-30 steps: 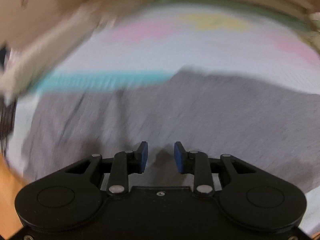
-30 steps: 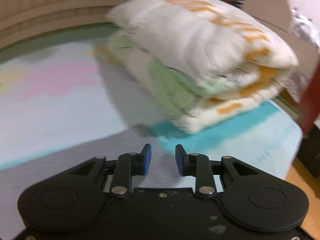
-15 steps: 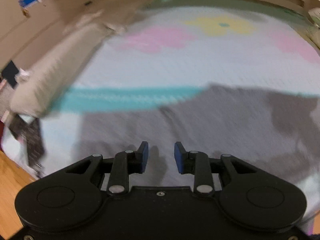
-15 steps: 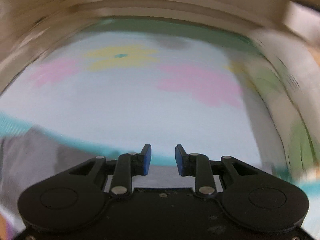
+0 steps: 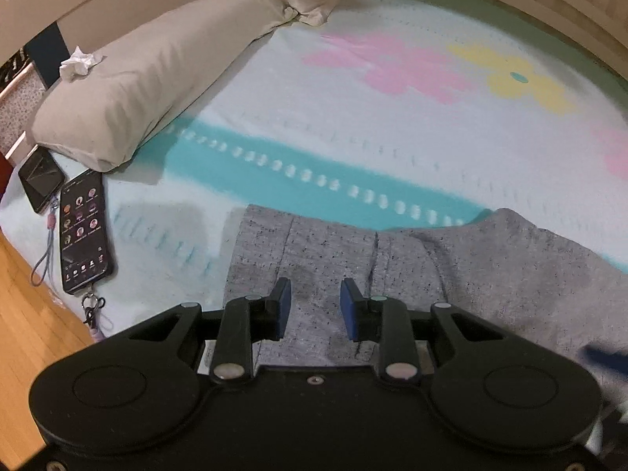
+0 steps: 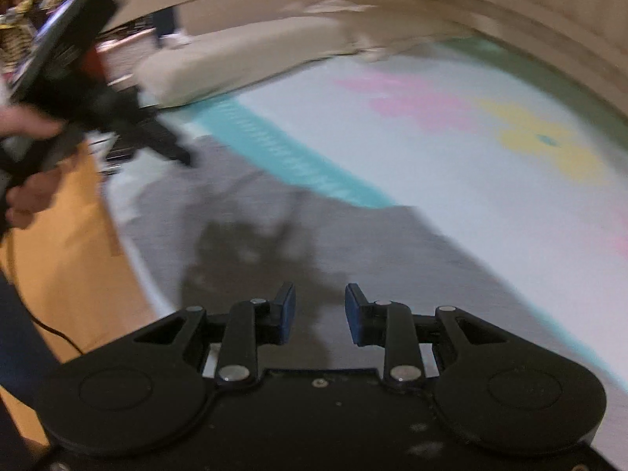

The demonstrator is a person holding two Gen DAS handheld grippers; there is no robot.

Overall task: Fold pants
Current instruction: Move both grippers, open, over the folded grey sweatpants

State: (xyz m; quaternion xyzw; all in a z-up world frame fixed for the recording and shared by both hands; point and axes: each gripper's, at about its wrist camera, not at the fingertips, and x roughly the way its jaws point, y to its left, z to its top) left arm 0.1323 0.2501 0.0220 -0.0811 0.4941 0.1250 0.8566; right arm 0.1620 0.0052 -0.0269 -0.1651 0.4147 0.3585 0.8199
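Risks first, L to R. Two phones [image 5: 84, 231] at left edge of left wrist view, on bed [image 5: 353, 125] just beside pants [image 5: 490, 274], so likely to get swept off if fabric gets dragged that way. Pillow [image 5: 149, 78] upper left, well apart, low concern. Could pinch one layer only near seam at centre, giving crooked fold. Right wrist view blurred, so aim there uncertain; could also bump other hand [image 6: 27, 172] at far left of that frame.

Left tool [image 5: 316, 310]: about half open, closing slightly, nothing between pads, grey cloth beneath and beyond tips. Contact w/ cloth: can't tell.

Right tool [image 6: 320, 314]: partly open, holding nothing, above pants [image 6: 314, 235], which run from centre-left to lower right across bed [image 6: 451, 149].
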